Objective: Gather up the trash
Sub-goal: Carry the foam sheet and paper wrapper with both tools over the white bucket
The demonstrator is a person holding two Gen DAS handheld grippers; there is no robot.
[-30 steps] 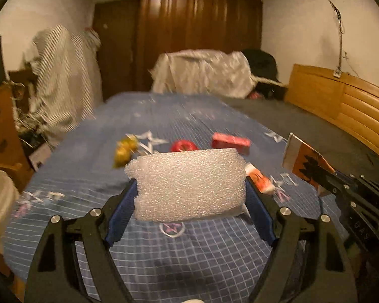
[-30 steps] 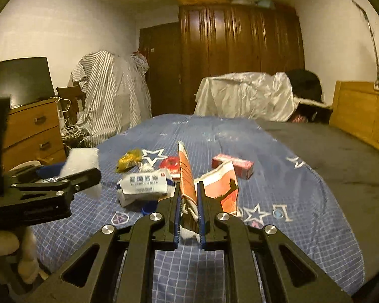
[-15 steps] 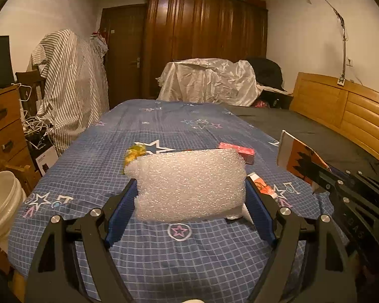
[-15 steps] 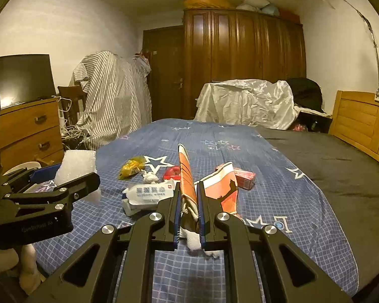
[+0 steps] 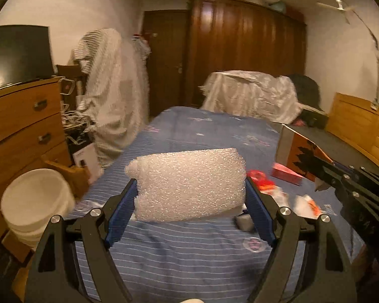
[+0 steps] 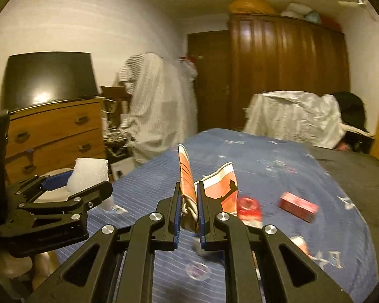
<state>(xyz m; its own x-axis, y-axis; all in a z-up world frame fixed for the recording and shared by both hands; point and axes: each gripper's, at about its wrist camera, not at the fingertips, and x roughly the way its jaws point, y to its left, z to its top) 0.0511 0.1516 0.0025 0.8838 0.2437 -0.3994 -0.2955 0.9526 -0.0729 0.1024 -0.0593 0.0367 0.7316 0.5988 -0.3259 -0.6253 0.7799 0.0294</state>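
Dark wardrobe (image 5: 245,58), wooden dresser (image 5: 22,126), sheet-draped furniture (image 6: 293,116) around blue bed (image 5: 189,252).

The right gripper (image 6: 188,202) pinches an orange-and-white wrapper (image 6: 209,192) above the blue bedspread (image 6: 278,166). At left, the left gripper (image 6: 70,189) clamps a white foam block (image 6: 89,173).

One foam block (image 5: 189,181), one red box (image 6: 298,205)

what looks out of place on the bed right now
Loose litter on the blue bedspread: a red box, a red round item and small blurred wrappers, scattered near its foot, not yet collected.
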